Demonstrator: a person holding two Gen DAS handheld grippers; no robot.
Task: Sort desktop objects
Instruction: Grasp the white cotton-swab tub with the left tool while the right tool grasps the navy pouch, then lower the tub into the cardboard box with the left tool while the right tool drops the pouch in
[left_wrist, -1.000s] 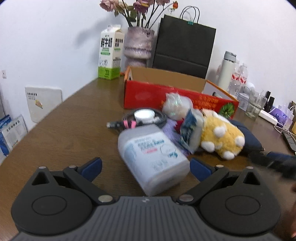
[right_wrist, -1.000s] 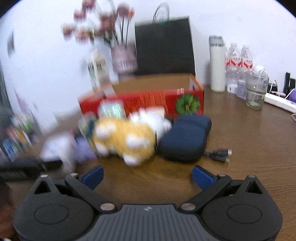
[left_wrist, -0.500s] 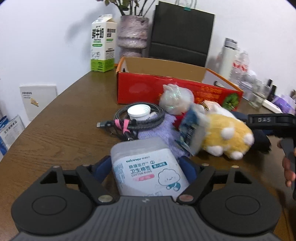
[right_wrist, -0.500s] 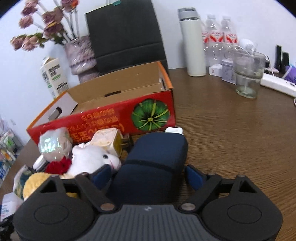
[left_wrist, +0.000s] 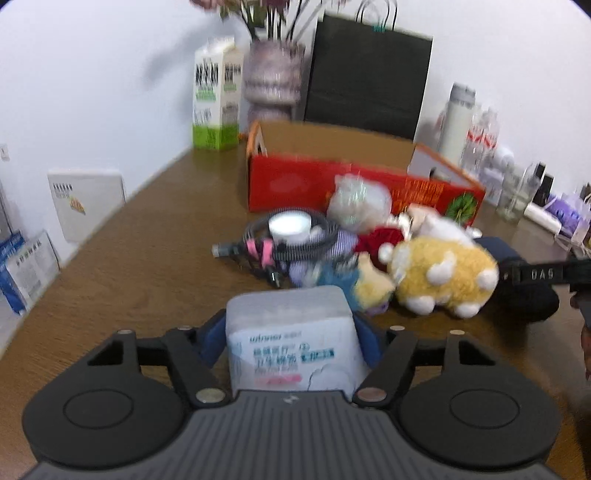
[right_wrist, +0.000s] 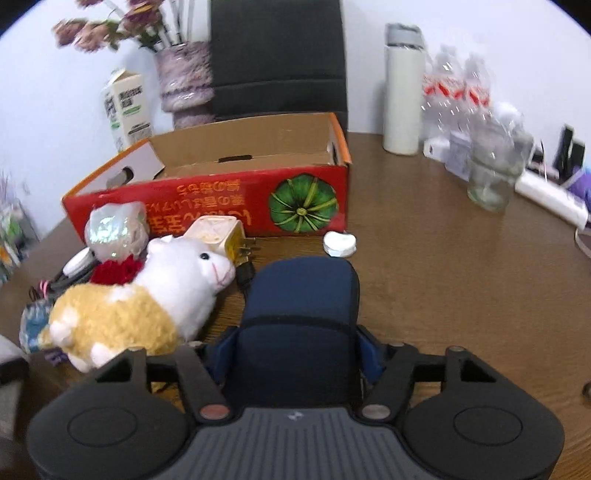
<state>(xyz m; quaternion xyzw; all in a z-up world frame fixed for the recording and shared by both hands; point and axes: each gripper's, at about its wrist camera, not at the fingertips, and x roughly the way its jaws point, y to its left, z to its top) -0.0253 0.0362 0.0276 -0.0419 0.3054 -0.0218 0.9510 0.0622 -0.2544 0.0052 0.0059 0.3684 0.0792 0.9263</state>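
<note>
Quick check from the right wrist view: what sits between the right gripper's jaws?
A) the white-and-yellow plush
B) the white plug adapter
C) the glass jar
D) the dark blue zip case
D: the dark blue zip case fills the gap of the right gripper, whose jaws are closing on its sides.

On the tabletop (right_wrist: 443, 280) the open cardboard box (right_wrist: 258, 147) stands behind the plush toy (right_wrist: 147, 295) and the zipped case (right_wrist: 303, 295), with the milk carton (right_wrist: 129, 107) and vase (right_wrist: 184, 81) behind it and the bottles (right_wrist: 458, 92) to its right.
</note>
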